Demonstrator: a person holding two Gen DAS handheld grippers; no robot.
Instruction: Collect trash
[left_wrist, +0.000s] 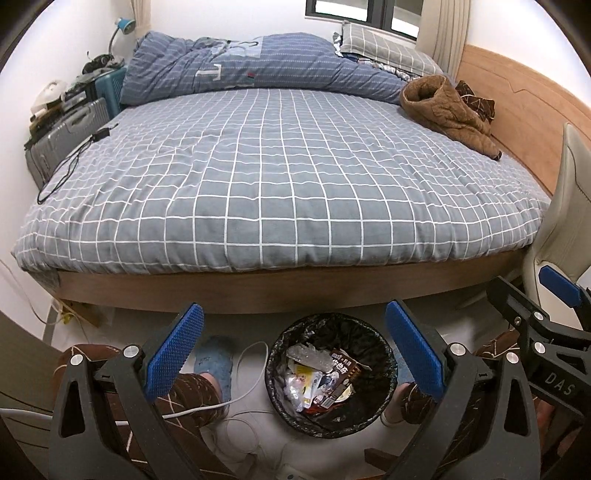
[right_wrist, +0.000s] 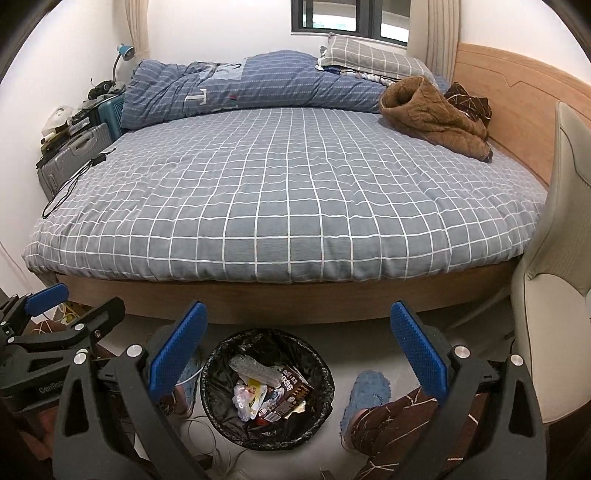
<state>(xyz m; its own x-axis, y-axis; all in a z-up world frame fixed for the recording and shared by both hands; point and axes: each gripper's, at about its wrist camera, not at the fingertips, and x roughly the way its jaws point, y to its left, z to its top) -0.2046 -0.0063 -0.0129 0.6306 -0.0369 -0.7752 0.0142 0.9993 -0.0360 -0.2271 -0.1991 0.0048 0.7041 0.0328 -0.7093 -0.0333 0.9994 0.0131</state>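
Black-lined bin (left_wrist: 328, 373) sits below both spread, empty claws, left claw (left_wrist: 293, 349) and right claw (right_wrist: 297, 349); best scan the bed (left_wrist: 280, 177) ahead for scraps first.

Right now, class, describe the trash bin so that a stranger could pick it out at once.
Start at the large bed with the grey checked cover, then drop to the floor before its wooden base. The trash bin stands there: round, lined with a black bag, holding wrappers and a brown carton, unlike the fuzzy blue slipper beside it.
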